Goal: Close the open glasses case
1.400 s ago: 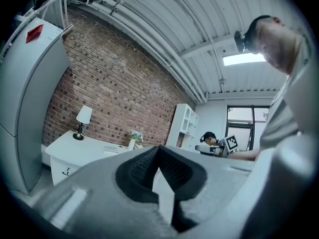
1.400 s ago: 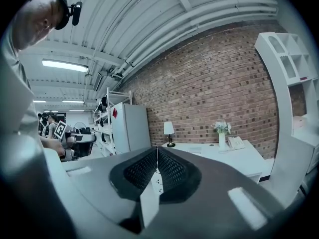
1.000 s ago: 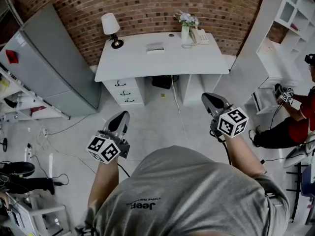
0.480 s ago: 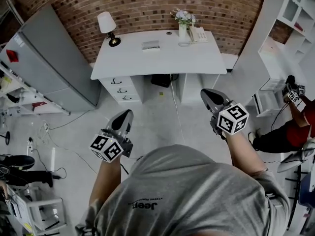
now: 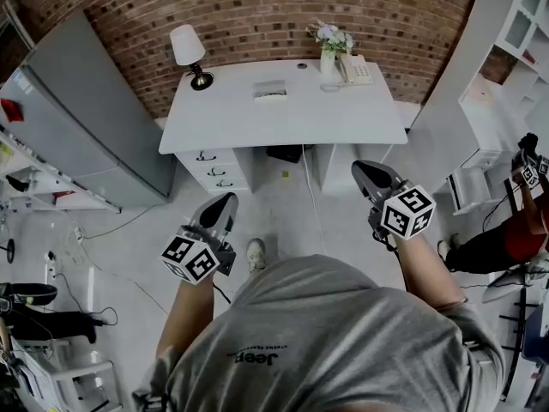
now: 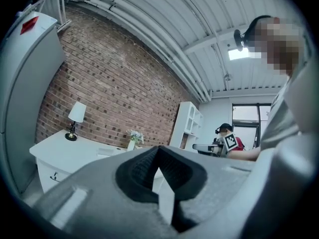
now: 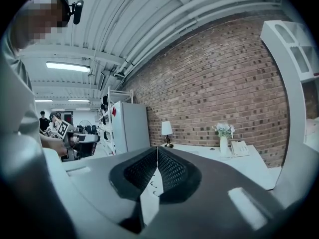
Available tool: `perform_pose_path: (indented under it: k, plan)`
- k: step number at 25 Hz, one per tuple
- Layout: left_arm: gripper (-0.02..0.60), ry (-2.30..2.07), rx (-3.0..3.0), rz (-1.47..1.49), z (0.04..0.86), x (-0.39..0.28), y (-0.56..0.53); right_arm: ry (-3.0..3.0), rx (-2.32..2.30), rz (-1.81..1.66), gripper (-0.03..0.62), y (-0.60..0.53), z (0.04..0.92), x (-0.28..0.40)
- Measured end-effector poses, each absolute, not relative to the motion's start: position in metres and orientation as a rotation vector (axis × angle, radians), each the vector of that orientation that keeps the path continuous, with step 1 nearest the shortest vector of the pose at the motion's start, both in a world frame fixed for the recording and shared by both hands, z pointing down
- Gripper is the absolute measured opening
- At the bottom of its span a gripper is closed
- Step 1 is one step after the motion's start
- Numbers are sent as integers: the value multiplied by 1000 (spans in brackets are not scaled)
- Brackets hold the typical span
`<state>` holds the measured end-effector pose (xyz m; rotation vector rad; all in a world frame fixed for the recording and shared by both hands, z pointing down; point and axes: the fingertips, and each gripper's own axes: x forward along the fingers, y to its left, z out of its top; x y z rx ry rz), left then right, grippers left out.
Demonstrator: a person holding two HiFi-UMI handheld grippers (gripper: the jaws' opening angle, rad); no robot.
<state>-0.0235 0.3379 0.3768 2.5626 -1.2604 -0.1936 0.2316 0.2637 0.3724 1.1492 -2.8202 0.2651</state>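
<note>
The glasses case (image 5: pixel 269 89) is a pale flat box, its lid seemingly open, lying mid-back on the white desk (image 5: pixel 283 118); it also shows small in the left gripper view (image 6: pixel 108 151). Both grippers hover over the floor, well short of the desk. My left gripper (image 5: pixel 225 204) is shut with nothing in it, its jaws meeting at the tip (image 6: pixel 158 148). My right gripper (image 5: pixel 361 169) is shut and empty too (image 7: pixel 157 149). Both point towards the desk.
On the desk stand a lamp (image 5: pixel 188 48), a vase of flowers (image 5: pixel 329 45) and a telephone (image 5: pixel 355 69). A grey cabinet (image 5: pixel 77 118) stands at the left and white shelving (image 5: pixel 515 33) at the right. Another person (image 5: pixel 515 230) crouches there. Cables lie on the floor.
The desk has drawn slightly nearer in the head view and a shoe now shows below it. Both grippers have advanced with the body, still shut.
</note>
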Motion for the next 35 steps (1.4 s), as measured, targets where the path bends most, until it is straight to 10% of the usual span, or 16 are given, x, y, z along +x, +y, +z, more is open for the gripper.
perform_pose_path:
  k: [17,35]
  plan:
    - [-3,-982,2722,-121,363,-186,60,-2794,1343,254,14,38,351,60]
    - [-3,-1056,2650,-76,382,-168,-94,-2816,1254,316,15,-141,375,83]
